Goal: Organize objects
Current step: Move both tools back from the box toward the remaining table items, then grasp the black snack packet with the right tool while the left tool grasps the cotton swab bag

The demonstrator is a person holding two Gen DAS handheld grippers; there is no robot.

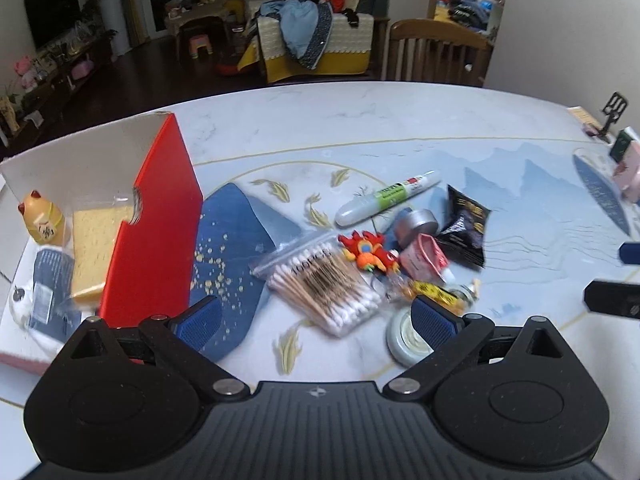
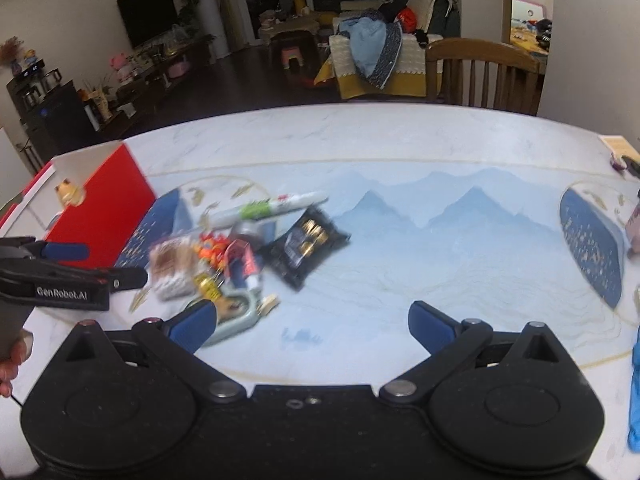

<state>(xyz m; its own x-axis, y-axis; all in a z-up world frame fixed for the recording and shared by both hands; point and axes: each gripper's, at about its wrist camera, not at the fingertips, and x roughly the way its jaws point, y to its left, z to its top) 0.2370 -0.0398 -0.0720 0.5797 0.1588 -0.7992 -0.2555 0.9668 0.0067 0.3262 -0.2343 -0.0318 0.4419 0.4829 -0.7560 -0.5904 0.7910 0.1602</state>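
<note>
- Looking through the left wrist view: the left gripper (image 1: 316,314) is hovering with its fingers (image 1: 199,322) spread wide and gripping nothing, right over a heap of small things on the worktop (image 1: 400,120).
- Sitting just ahead between the fingers, the cotton swab bag (image 1: 320,284) is looking light, soft and slippery in its plastic; pinching it across the middle of the bundle seems safest.
- Crowding beside it are the red toy (image 1: 368,254), a silver tin (image 1: 416,222), a pink tube (image 1: 426,258), a black packet (image 1: 466,226) and a white marker (image 1: 386,198); the marker is stiff and likely to roll, so I'd be taking it mid-barrel.
- Standing at the left, the red box (image 1: 156,224) is already holding a yellow sponge (image 1: 94,252) and a cat figure (image 1: 42,220), so it looks like the bin.
- Switching to the right wrist view: the right gripper (image 2: 312,326) is also hanging wide apart and carrying nothing, above bare worktop, with the blurred pile off to its left.
</note>
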